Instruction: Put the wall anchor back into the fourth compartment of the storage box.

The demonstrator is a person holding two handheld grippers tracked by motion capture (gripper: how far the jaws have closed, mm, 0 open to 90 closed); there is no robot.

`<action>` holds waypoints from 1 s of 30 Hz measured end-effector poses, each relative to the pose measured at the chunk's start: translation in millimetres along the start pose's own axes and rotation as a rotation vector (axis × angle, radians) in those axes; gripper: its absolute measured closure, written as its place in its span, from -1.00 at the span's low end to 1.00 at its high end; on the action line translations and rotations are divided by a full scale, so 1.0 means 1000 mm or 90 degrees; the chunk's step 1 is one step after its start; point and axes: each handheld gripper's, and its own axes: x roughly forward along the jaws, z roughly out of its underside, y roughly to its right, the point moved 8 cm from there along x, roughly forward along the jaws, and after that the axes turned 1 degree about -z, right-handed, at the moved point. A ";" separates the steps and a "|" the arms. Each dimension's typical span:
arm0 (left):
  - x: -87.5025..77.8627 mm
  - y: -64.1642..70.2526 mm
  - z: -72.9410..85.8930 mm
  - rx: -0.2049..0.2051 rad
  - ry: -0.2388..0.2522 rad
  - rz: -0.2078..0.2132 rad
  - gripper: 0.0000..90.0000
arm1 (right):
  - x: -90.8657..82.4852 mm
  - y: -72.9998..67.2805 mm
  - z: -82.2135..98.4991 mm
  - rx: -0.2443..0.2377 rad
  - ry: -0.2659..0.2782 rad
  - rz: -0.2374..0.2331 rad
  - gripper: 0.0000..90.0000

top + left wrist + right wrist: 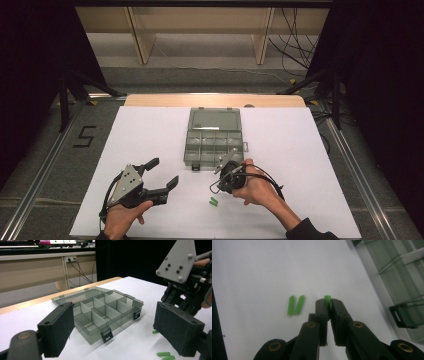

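Note:
My right gripper (pixel 327 303) is shut on a small green piece (pixel 327 298), which it pinches at the jaw tips just above the white table. Two more green pieces (pixel 295 305) lie side by side on the table to its left, seen as a green spot (pixel 213 202) in the high view. A hand holds this gripper (pixel 220 188) near the front of an open grey compartment box (pixel 191 131). My left gripper (pixel 164 172) rests open at the lower left, with nothing between its jaws. In the left gripper view it (pixel 116 315) faces the box (pixel 88 334).
The white sheet (pixel 300 165) covers the table, with bare room on both sides of the box. The box lid (pixel 215 120) lies open toward the far side. Latches (pixel 106 335) hang on the box's front wall. Metal rails and black stands flank the table.

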 end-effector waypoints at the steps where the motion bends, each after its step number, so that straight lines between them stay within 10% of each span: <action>1: 0.000 0.000 0.000 0.000 0.000 0.000 -0.64 | -0.003 0.002 -0.001 0.004 0.004 0.002 0.87; 30: 0.000 -0.001 0.000 -0.005 -0.001 -0.003 -0.64 | -0.047 0.081 -0.019 0.062 0.084 0.101 0.87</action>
